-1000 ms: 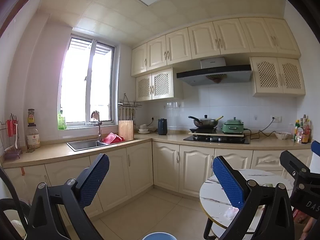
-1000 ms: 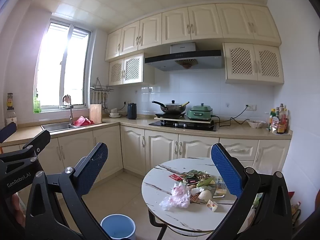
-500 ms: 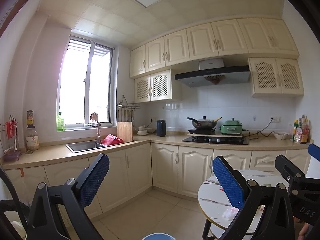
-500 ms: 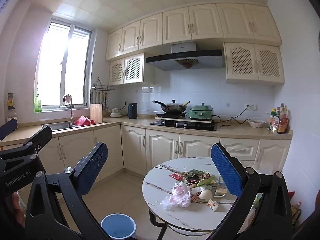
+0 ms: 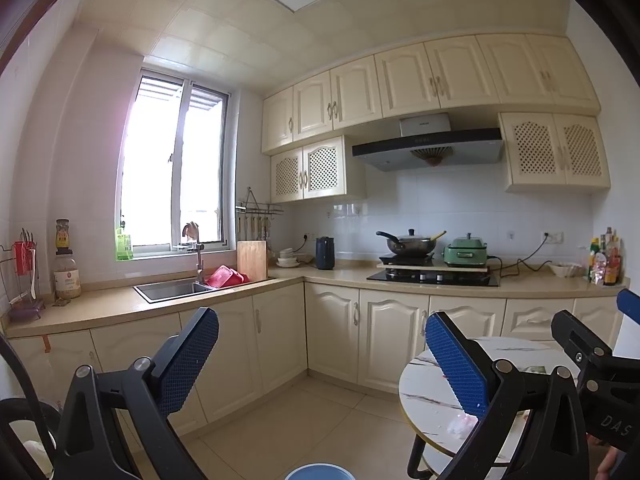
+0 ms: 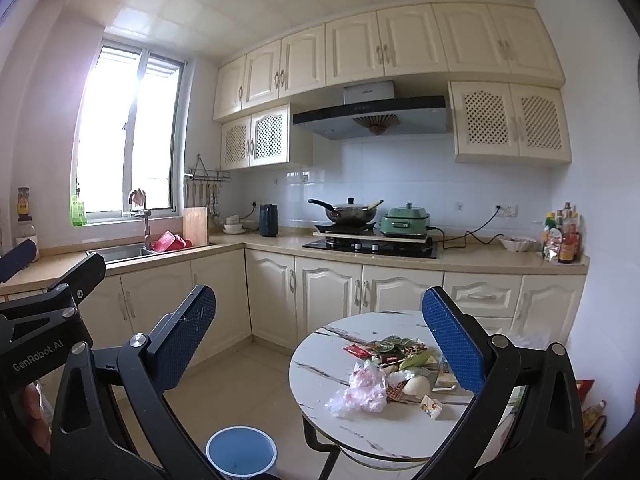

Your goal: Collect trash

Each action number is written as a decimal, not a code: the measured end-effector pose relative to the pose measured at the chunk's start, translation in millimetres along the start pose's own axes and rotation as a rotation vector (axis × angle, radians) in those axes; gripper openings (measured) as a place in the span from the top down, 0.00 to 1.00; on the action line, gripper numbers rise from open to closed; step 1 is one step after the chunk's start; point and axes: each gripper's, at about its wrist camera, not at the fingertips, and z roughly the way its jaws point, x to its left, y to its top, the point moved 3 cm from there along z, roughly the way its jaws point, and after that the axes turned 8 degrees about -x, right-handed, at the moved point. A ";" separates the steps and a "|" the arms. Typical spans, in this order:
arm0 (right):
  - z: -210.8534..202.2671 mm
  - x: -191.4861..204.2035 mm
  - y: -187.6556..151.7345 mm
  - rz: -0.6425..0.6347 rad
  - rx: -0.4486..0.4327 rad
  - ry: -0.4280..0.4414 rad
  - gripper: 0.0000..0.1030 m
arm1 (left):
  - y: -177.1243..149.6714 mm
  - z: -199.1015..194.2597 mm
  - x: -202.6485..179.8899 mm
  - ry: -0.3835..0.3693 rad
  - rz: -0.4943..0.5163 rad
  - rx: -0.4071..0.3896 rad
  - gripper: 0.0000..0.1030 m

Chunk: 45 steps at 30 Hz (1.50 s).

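Nothing had been collected yet, judging by the scene. The trash [image 6: 384, 376] was all piled on the round table [image 6: 320, 364], the blue bin [image 6: 241, 450] sat beside it, and the left gripper [image 5: 320, 356] and right gripper [image 6: 320, 344] were both held wide open, empty.

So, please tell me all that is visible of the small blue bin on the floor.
The round blue plastic bin stands upright on the beige tiled floor, left of the round white marble-look table and near its dark leg. It has a pale rim, an open top and a bare-looking inside. Neither open gripper touches it. The left wrist view shows only its rim.
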 end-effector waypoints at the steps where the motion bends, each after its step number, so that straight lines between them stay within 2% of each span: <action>1: -0.5 0.4 -0.6 0.000 -0.001 0.000 0.00 | 0.2 0.3 0.7 -0.003 0.000 0.000 0.01; 24: 6.5 -4.7 -10.7 0.004 0.020 -0.009 0.00 | -1.9 11.7 -3.0 -0.011 -0.002 0.020 0.01; 32: 21.8 -18.3 -17.6 0.001 0.013 -0.037 0.00 | -3.0 50.4 -21.9 0.012 0.036 0.031 0.01; 45: 61.7 -65.9 -39.4 0.052 0.041 -0.099 0.00 | -23.5 131.0 -62.2 -0.005 0.008 0.031 0.01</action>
